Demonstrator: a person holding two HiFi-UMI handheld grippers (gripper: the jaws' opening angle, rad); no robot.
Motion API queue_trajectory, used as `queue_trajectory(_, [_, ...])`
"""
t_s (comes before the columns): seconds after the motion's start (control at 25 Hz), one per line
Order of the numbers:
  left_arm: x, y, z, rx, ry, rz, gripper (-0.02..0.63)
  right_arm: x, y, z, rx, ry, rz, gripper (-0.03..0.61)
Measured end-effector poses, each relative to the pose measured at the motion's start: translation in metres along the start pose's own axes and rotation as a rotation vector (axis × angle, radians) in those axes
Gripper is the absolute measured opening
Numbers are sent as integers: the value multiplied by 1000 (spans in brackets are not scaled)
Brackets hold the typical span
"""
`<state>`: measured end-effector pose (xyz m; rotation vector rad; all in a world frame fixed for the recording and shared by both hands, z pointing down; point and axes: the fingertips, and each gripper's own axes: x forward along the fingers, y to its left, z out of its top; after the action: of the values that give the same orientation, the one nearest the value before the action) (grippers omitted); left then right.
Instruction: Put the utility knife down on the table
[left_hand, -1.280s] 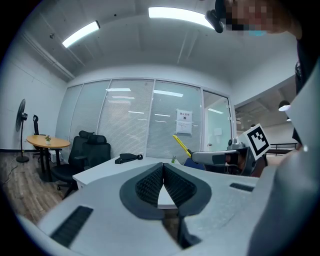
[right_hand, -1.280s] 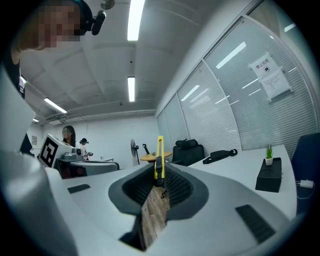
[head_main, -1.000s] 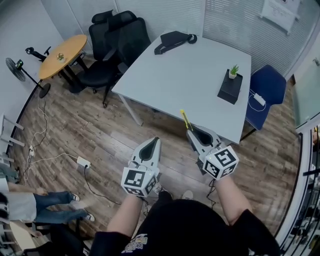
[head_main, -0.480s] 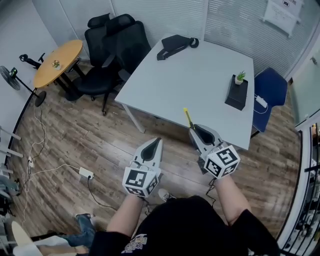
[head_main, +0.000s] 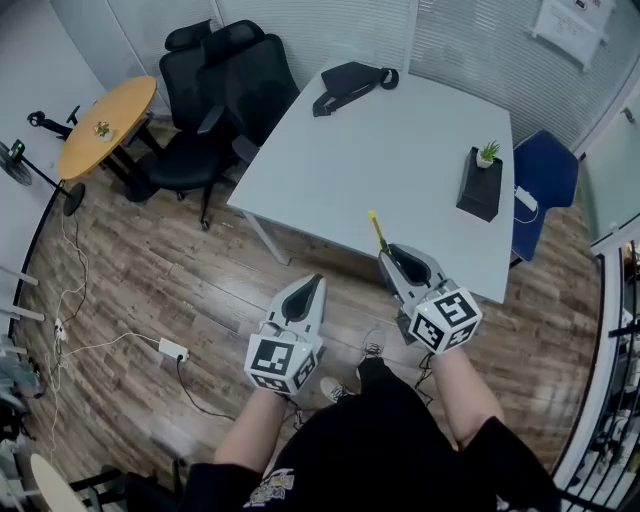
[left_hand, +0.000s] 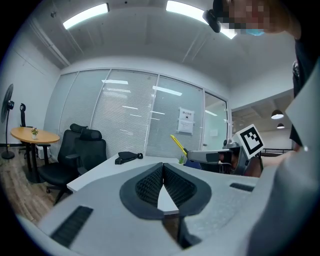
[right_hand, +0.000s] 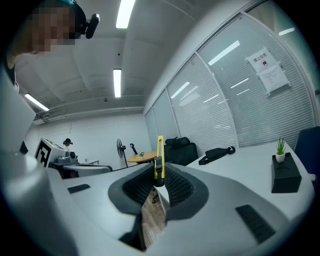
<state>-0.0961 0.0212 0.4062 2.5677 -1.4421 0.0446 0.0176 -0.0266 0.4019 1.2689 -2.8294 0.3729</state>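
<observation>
White office table (head_main: 400, 140) lies just ahead of the right gripper (head_main: 388, 258). Its 2 jaws pinch the yellow utility knife (head_main: 375, 230) — the knife sticks out past the tips. The left gripper (head_main: 312, 284) is pressed together, with nothing in it. I think the knife is being carried over — next it must go forward, down, then be let go.
</observation>
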Motion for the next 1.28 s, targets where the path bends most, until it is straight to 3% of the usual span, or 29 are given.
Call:
queue_trajectory(0.8, [152,41,3,-33,41,49,6,90,-137,16,40,29,45,66])
queue_trajectory(1.28, [208,60,9,-39,57,20,6,124,-174,14,70,51,32,66])
